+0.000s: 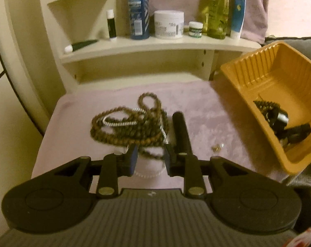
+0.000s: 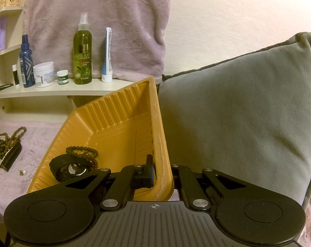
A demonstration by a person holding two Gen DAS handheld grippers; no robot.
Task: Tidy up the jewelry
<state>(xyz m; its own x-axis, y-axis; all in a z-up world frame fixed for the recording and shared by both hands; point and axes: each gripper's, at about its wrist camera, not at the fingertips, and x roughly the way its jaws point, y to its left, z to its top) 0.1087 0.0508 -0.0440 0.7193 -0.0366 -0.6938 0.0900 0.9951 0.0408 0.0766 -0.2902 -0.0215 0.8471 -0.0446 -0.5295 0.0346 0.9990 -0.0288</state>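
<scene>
A long brown bead necklace [image 1: 126, 125] lies heaped on the pink cloth, tangled with a silver chain [image 1: 122, 121] and next to a black bar-shaped case [image 1: 181, 131]. My left gripper [image 1: 150, 158] is open just in front of the heap, its jaws on either side of a bead strand and a clear bead bracelet [image 1: 149, 171]. A small gold earring [image 1: 217, 147] lies to the right. My right gripper [image 2: 162, 175] is shut on the rim of the orange tray [image 2: 161, 144], holding it tilted. The tray holds a brown bead bracelet [image 2: 83, 153] and a black watch [image 2: 70, 167].
A cream shelf [image 1: 155, 43] behind the cloth carries bottles, jars and tubes. A grey cushion [image 2: 237, 113] stands right of the tray. A pink towel [image 2: 98, 20] hangs on the wall.
</scene>
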